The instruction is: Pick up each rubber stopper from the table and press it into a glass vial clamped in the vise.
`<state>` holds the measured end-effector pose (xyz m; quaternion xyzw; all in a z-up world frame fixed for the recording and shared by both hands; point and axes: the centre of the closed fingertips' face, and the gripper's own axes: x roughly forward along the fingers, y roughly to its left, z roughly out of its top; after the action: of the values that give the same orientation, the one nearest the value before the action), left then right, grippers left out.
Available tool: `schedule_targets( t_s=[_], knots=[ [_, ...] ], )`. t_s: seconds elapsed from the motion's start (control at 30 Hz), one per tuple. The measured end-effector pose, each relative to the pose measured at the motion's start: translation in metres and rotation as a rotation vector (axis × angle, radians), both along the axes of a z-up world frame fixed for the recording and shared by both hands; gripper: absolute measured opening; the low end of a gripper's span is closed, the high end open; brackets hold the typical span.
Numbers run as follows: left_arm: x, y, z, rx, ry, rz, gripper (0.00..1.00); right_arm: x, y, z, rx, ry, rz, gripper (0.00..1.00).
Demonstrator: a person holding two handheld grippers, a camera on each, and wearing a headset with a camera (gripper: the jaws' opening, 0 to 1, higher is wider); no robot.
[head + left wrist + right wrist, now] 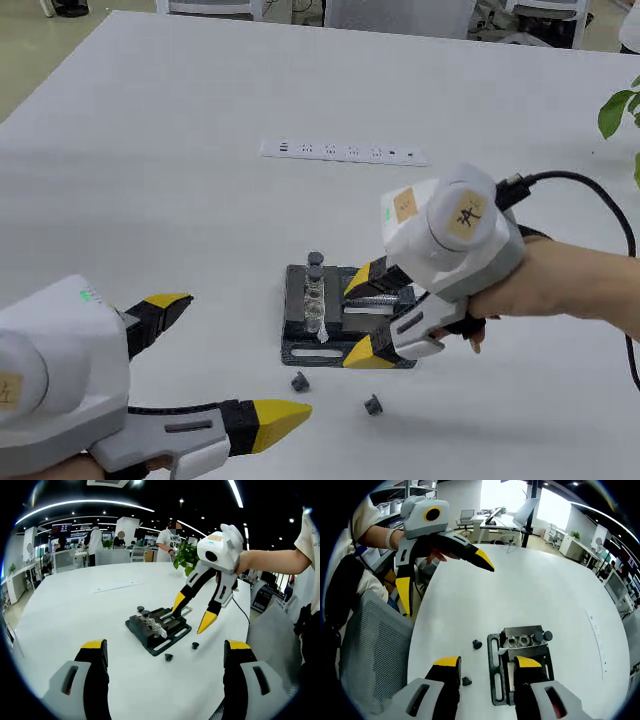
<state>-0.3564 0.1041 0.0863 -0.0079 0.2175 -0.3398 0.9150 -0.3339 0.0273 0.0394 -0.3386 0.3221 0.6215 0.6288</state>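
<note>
While both grippers hang wide open and empty, head view: two loose stoppers sit on the table just in front of the vise (297,305). Near stopper (300,381) sits just beyond the left gripper's (228,358) lower tip. Far stopper (373,405) sits under the right gripper (362,316), which hovers at the vise. Two vials (316,266) already capped.

Left gripper view: both stoppers ahead, between own jaws.

Right gripper view: one stopper (466,681) beside own jaw, the other ahead; open vials (516,640) beyond. Stopper orientation too small to tell. Right gripper judged nearer.
</note>
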Motion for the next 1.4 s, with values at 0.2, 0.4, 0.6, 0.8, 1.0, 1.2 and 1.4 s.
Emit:
schedule_targets(
  t_s=[0.2, 0.4, 0.6, 0.8, 1.0, 1.2, 1.4],
  knots=[
    [-0.003, -0.001, -0.003, 0.000, 0.004, -0.017, 0.96, -0.013, -0.012, -0.019, -0.010, 0.015, -0.068, 0.37],
    [-0.006, -0.004, -0.005, -0.002, 0.007, -0.030, 0.95, -0.021, -0.021, -0.033, -0.015, 0.031, -0.137, 0.34],
    [-0.009, -0.004, -0.006, -0.007, 0.012, -0.033, 0.95, -0.021, -0.029, -0.046, -0.033, 0.041, -0.201, 0.29],
    [-0.010, -0.005, -0.010, -0.010, 0.022, -0.030, 0.95, -0.025, -0.036, -0.061, -0.055, 0.063, -0.193, 0.26],
    [-0.009, -0.004, -0.013, -0.011, 0.031, -0.028, 0.95, -0.029, -0.041, -0.066, -0.080, 0.084, -0.168, 0.18],
    [-0.009, -0.005, -0.015, -0.012, 0.039, -0.024, 0.95, -0.031, -0.038, -0.068, -0.054, 0.084, -0.186, 0.07],
    [-0.010, -0.008, -0.017, -0.011, 0.043, -0.027, 0.95, -0.027, -0.037, -0.068, -0.047, 0.061, -0.211, 0.01]
  ],
)
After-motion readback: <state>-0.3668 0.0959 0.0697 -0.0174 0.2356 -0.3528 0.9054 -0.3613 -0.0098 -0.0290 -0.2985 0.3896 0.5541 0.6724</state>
